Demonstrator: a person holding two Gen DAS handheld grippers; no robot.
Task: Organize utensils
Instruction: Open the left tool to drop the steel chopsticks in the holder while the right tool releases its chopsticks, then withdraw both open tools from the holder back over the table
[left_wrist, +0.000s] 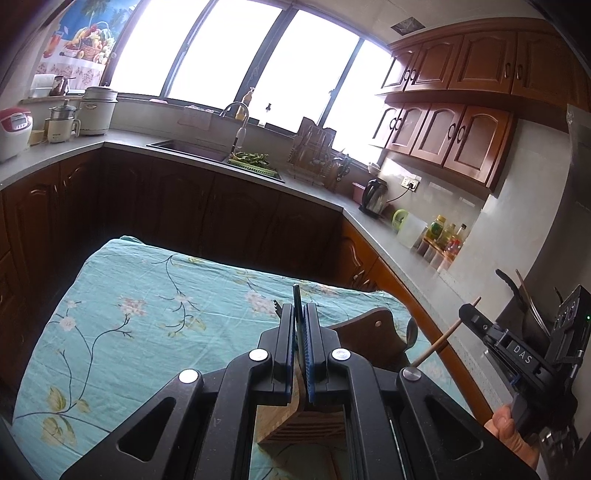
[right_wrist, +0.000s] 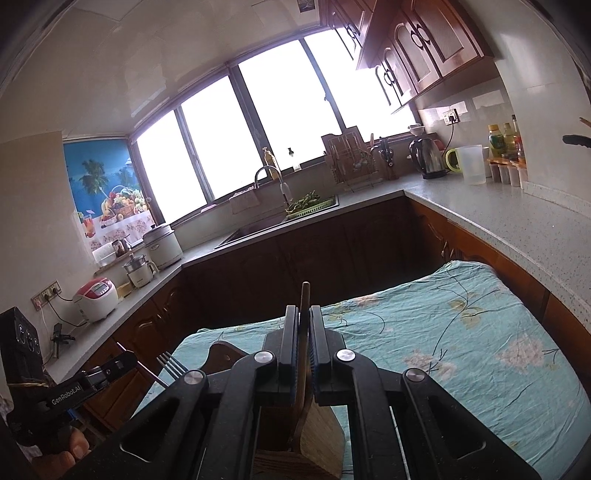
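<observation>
Two grippers hover over a floral tablecloth (left_wrist: 155, 295). Left gripper (left_wrist: 300, 314) is clamped on a fork (right_wrist: 170, 363) — its dark handle stands up between the pads. Right gripper (right_wrist: 305, 317) is clamped on a wooden utensil (right_wrist: 305, 302). Directly beneath both grippers sits a wooden utensil holder (left_wrist: 295, 424) — slatted front, darker back panel.

- a teal floral cloth (left_wrist: 155, 314) covers the surface in the foreground
- a sink (left_wrist: 192, 149) with a curved tap (left_wrist: 238, 122) sits under the wide window (left_wrist: 229, 55)
- a green basket of greens (left_wrist: 253, 162) rests at the sink's edge
- a dark kettle (left_wrist: 373, 197) stands near a clear jug (left_wrist: 410, 230)
- a white rice cooker (right_wrist: 96, 298) sits on the far counter
</observation>
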